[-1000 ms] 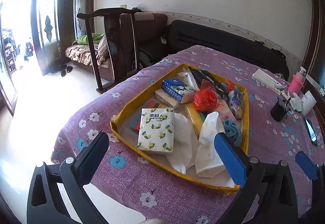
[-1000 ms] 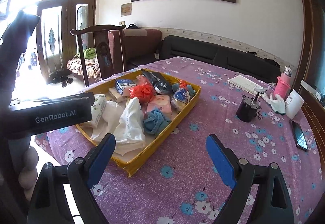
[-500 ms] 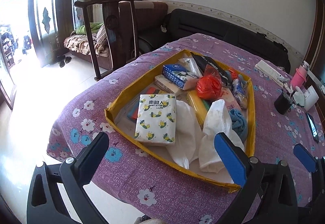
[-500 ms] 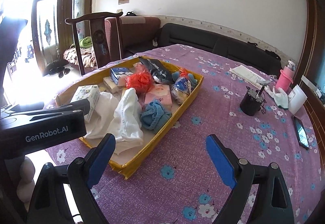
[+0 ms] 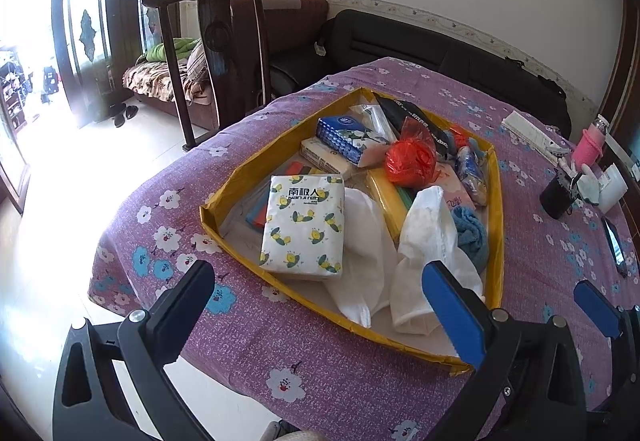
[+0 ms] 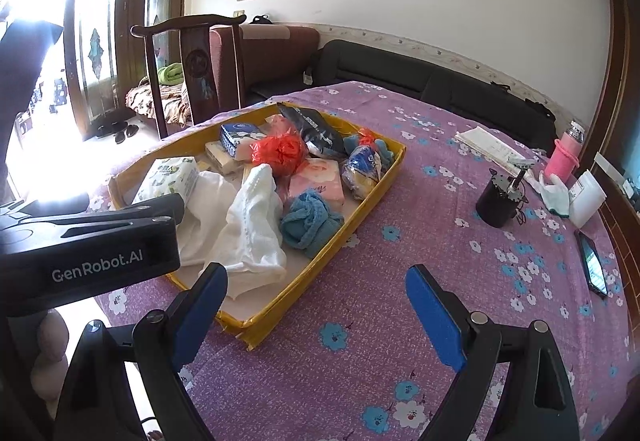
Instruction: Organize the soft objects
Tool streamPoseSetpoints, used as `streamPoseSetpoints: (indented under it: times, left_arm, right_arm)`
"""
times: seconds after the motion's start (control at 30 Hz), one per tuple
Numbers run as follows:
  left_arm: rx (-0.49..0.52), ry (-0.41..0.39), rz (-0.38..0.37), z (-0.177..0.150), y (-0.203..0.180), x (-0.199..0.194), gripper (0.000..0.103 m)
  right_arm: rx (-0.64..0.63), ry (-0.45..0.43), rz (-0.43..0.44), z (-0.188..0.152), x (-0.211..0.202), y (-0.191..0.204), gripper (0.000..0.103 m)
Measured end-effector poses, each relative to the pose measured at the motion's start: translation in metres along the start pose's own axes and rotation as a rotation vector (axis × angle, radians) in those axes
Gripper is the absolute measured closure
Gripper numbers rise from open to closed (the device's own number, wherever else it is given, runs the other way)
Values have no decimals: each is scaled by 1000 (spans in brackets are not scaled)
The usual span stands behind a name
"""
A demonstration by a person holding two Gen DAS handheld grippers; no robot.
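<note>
A yellow tray point(image 5: 219, 216) point(image 6: 383, 172) sits on the purple flowered table. It holds white cloths point(image 5: 428, 241) point(image 6: 248, 229), a blue towel point(image 5: 472, 233) point(image 6: 310, 221), a lemon-print tissue pack point(image 5: 304, 225) point(image 6: 170, 177), a red plastic bag point(image 5: 410, 161) point(image 6: 280, 151), a pink tissue pack point(image 6: 320, 179), a blue tissue pack point(image 5: 340, 135) and other packets. My left gripper point(image 5: 320, 317) is open and empty above the tray's near edge. My right gripper point(image 6: 316, 313) is open and empty over the table, right of the tray's near corner.
A black cup point(image 6: 498, 201), white glove point(image 6: 554, 191), pink bottle point(image 6: 566, 153), papers point(image 6: 492, 149) and a phone point(image 6: 594, 261) lie at the table's right. A wooden chair point(image 5: 216, 53) and a black sofa point(image 6: 420, 81) stand behind.
Both grippers have moved closer to and higher over the table, so the tray looks larger and seen more from above. Both stay open.
</note>
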State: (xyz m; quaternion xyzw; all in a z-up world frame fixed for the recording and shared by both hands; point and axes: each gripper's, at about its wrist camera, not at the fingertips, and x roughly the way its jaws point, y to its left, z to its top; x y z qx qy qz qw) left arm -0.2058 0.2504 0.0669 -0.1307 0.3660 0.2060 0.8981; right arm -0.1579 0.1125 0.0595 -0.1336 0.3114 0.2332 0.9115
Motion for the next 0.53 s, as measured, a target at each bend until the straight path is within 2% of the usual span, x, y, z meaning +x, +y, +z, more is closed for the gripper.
streamPoseSetpoints:
  times: [0.33, 0.53]
  left_arm:
    - [-1, 12, -3, 0, 1, 0, 0]
    - [-17, 37, 20, 1, 6, 3, 0]
  right_arm:
    - [-1, 6, 0, 0, 1, 0, 9]
    - [11, 9, 6, 0, 1, -3, 9]
